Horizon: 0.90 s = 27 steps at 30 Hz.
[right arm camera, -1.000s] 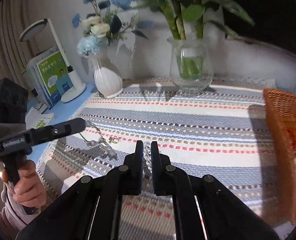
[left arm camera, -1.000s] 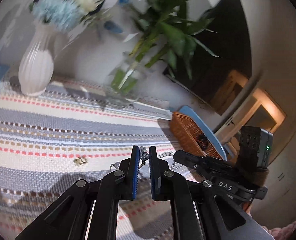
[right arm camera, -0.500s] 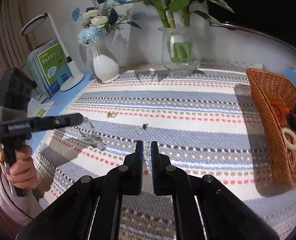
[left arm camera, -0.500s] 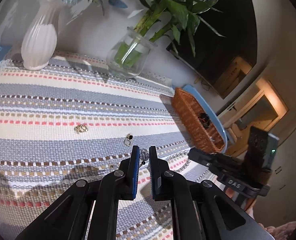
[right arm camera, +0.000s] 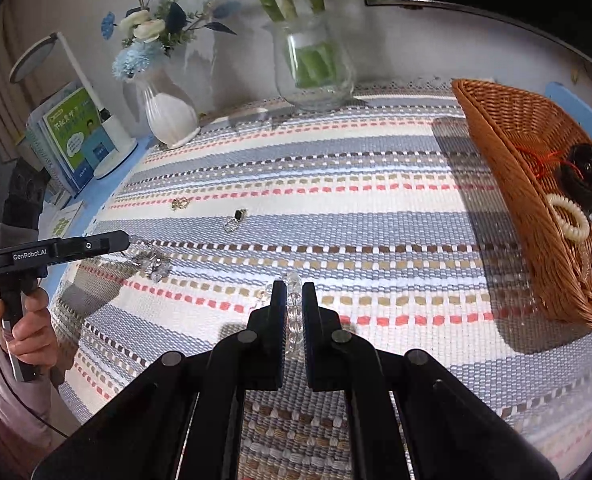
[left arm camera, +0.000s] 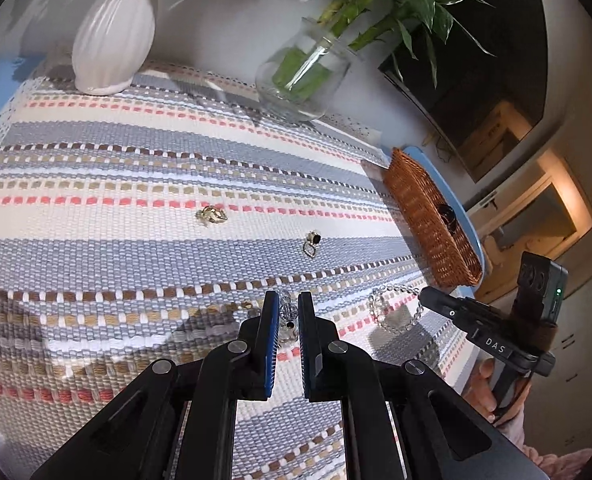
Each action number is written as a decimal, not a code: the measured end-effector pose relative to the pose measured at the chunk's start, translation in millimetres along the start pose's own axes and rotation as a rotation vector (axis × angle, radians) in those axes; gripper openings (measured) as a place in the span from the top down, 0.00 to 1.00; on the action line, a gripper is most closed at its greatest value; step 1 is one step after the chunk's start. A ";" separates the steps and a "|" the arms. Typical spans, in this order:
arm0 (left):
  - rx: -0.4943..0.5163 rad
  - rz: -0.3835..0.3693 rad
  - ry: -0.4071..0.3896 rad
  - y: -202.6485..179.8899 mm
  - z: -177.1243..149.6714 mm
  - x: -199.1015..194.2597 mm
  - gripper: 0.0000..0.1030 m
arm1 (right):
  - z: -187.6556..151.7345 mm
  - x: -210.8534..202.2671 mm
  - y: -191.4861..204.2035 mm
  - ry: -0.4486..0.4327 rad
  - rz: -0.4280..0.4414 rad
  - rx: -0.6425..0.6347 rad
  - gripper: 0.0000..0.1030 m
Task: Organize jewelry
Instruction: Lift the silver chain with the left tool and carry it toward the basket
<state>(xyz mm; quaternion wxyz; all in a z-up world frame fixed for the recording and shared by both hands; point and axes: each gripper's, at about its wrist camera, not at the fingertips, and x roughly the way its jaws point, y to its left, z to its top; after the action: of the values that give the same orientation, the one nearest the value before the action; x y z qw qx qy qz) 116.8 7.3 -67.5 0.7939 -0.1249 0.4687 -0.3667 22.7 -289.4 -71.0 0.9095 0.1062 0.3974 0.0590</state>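
My left gripper (left arm camera: 287, 307) is shut on a clear crystal bead piece (left arm camera: 288, 312) and holds it above the striped cloth; it also shows in the right wrist view (right arm camera: 125, 240), with the beads (right arm camera: 151, 262) hanging below. My right gripper (right arm camera: 293, 300) is shut on a clear bead bracelet (right arm camera: 293, 312); it also shows in the left wrist view (left arm camera: 424, 295), with the bracelet loop (left arm camera: 388, 308) dangling. A gold earring (left arm camera: 211, 215) and a dark-stone ring (left arm camera: 312, 242) lie on the cloth. The wicker basket (right arm camera: 508, 152) at the right holds several bracelets.
A white ribbed vase (right arm camera: 169, 114) and a glass vase with green stems (right arm camera: 314, 64) stand at the back of the striped cloth (right arm camera: 336, 184). A desk lamp and books (right arm camera: 75, 136) stand at the left. The table edge runs beside the basket.
Both grippers have lifted and pulled back from the cloth with their bead pieces. The earring and ring, hidden before, now lie in plain view on the cloth.
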 end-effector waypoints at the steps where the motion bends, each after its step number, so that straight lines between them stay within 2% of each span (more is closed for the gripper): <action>1: 0.003 -0.002 -0.002 -0.3 0.3 -0.6 0.91 | -0.6 1.0 -0.6 0.003 -0.003 0.001 0.93; 8: 0.044 -0.019 -0.007 -11.2 1.4 -2.6 0.91 | -10.6 12.6 -11.8 0.055 -0.024 0.017 0.92; 13: 0.066 -0.028 -0.012 -19.9 3.9 -3.9 0.91 | -11.7 17.8 -23.8 0.096 0.035 0.073 0.89; 16: 0.083 -0.034 -0.012 -24.4 4.6 -3.5 0.91 | -11.1 18.3 -24.9 0.095 0.038 0.078 0.88; 18: 0.089 -0.032 -0.009 -26.9 4.6 -2.0 0.91 | -10.1 21.0 -21.9 0.101 0.043 0.069 0.87; 20: 0.090 -0.033 -0.005 -28.9 4.5 0.6 0.91 | -9.0 26.3 -16.2 0.111 0.040 0.056 0.81; 27: 0.104 -0.034 0.009 -34.9 4.1 5.1 0.91 | -10.6 32.0 14.6 0.100 -0.106 -0.104 0.76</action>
<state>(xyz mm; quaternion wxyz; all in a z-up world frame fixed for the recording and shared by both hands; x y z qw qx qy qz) 105.5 -21.3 -49.7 0.7909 -0.0896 0.4504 -0.4044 36.3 -267.6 -97.3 0.8947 0.0348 0.4438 0.0365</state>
